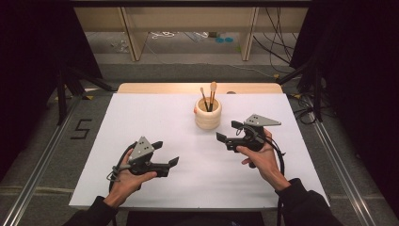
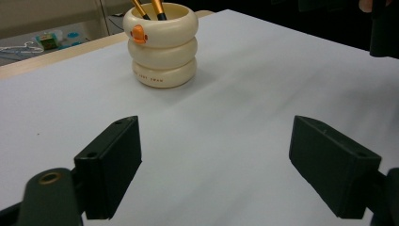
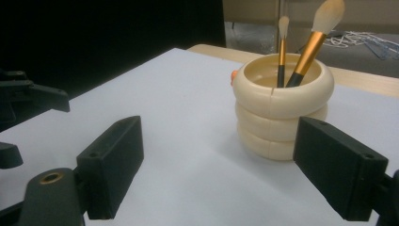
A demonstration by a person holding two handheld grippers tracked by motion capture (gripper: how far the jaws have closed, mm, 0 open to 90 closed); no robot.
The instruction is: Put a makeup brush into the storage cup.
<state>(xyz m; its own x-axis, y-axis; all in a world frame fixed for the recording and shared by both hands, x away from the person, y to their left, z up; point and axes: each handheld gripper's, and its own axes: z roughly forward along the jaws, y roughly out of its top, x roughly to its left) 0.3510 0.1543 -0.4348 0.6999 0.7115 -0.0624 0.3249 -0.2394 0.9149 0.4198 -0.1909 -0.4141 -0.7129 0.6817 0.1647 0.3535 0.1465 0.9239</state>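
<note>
Overhead, in the high view, a cream ribbed holder (image 1: 207, 115) stands on the white desk (image 1: 141, 113) near the middle of its far edge, with two makeup brushes (image 1: 210, 96) upright inside it. The left gripper (image 1: 164, 153) is held by a hand above the near left part of the desk, its jaws spread and pinching nothing, well apart from the holder. The right gripper (image 1: 227, 131) is held just to the right of the holder and a little nearer the person, jaws spread and turned toward it without touching.

Along the left gripper view, the two black jaws stand wide apart over bare white desk, and the holder (image 2: 162, 44) sits farther off, up and to the left, with an orange mark on its rim and two orange-handled brushes (image 2: 158, 9) rising out of it.

Along the right gripper view, the jaws are likewise spread, and the holder (image 3: 281, 106) stands near, partly behind the right-hand jaw. Both brushes (image 3: 310, 44) lean inside it, bristles up. The left gripper (image 3: 26, 106) shows at the left edge.
</note>
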